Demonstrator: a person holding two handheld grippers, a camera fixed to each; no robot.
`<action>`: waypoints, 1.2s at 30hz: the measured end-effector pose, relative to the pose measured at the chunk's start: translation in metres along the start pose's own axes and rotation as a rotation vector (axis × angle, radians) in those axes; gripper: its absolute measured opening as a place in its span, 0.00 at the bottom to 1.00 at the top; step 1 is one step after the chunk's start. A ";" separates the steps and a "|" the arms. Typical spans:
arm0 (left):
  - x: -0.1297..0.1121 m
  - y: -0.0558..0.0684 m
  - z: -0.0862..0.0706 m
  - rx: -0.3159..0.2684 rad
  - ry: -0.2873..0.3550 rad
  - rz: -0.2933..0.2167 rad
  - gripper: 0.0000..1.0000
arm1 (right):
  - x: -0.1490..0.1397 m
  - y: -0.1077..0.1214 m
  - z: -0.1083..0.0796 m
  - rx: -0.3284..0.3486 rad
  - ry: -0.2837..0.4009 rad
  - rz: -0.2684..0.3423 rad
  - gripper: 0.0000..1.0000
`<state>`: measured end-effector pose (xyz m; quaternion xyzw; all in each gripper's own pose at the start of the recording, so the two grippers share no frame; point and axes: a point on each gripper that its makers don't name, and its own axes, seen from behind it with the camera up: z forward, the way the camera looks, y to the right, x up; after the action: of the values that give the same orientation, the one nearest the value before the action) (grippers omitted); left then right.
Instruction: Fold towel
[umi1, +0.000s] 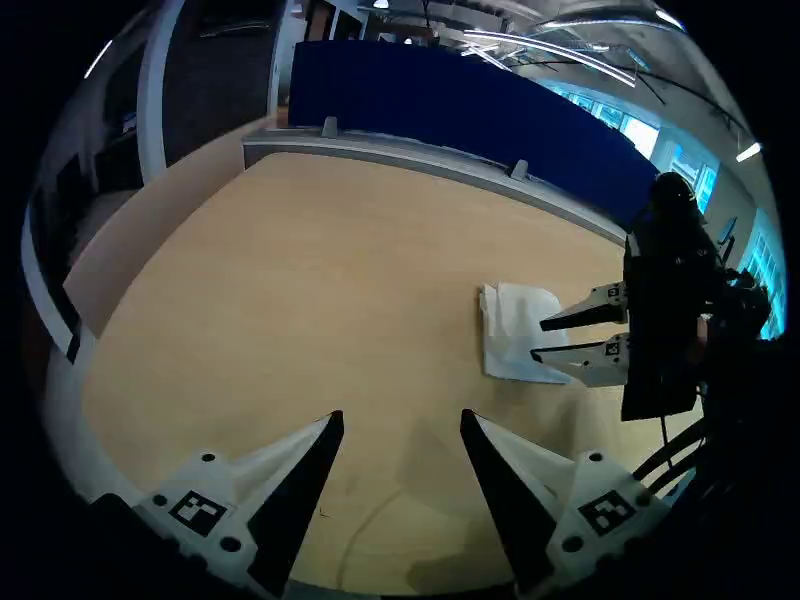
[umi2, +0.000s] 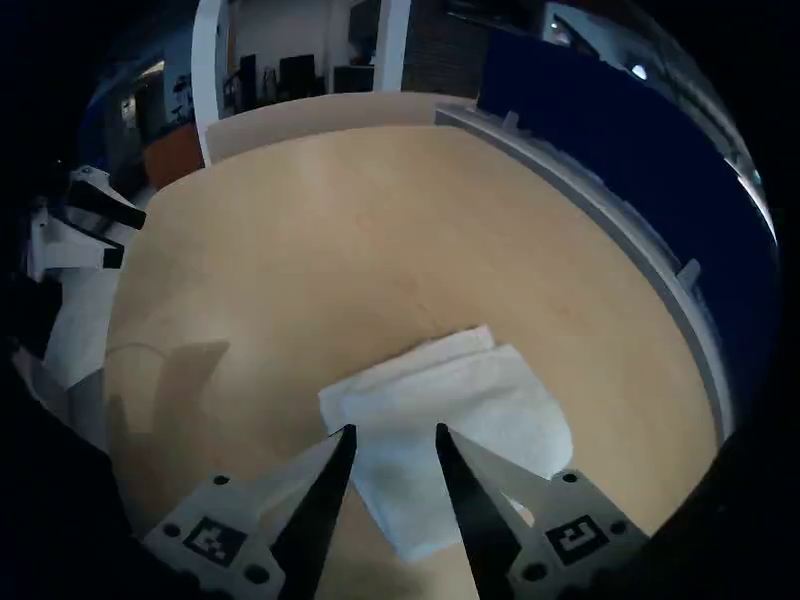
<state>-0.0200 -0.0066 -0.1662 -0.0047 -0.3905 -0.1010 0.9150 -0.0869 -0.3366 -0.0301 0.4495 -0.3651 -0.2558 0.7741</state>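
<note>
Right gripper has its fingers spread, and the white towel lies just ahead of and under the fingertips, its near edge showing in the gap between them. Nothing is pinched. Whether the tips touch the cloth I cannot tell.

Left gripper is also spread and holds nothing. It hangs over bare tabletop, with the towel well off to its right and ahead.

The towel looks already folded. It sits as a small, compact packet with stacked layers showing along the edge farthest from the right gripper, one layer stepped slightly back from the other. One corner to the right of that gripper looks rounded and a little loose, and the edges are not perfectly lined up.

Judging from this, the folding is mostly or wholly done. At most there is one more fold, or some squaring and flattening of the layers.
</note>
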 end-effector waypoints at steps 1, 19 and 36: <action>0.000 0.000 0.000 0.000 0.000 0.000 0.86 | -0.001 0.000 -0.001 -0.003 0.000 0.006 0.62; 0.003 0.009 0.003 -0.009 -0.004 0.004 0.86 | -0.061 0.008 -0.029 -0.058 -0.046 0.109 0.63; 0.001 0.018 0.008 -0.018 -0.010 0.014 0.86 | -0.096 0.004 -0.028 -0.063 -0.090 0.147 0.63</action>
<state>-0.0214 0.0116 -0.1582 -0.0163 -0.3941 -0.0978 0.9137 -0.1228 -0.2510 -0.0680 0.3850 -0.4233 -0.2297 0.7872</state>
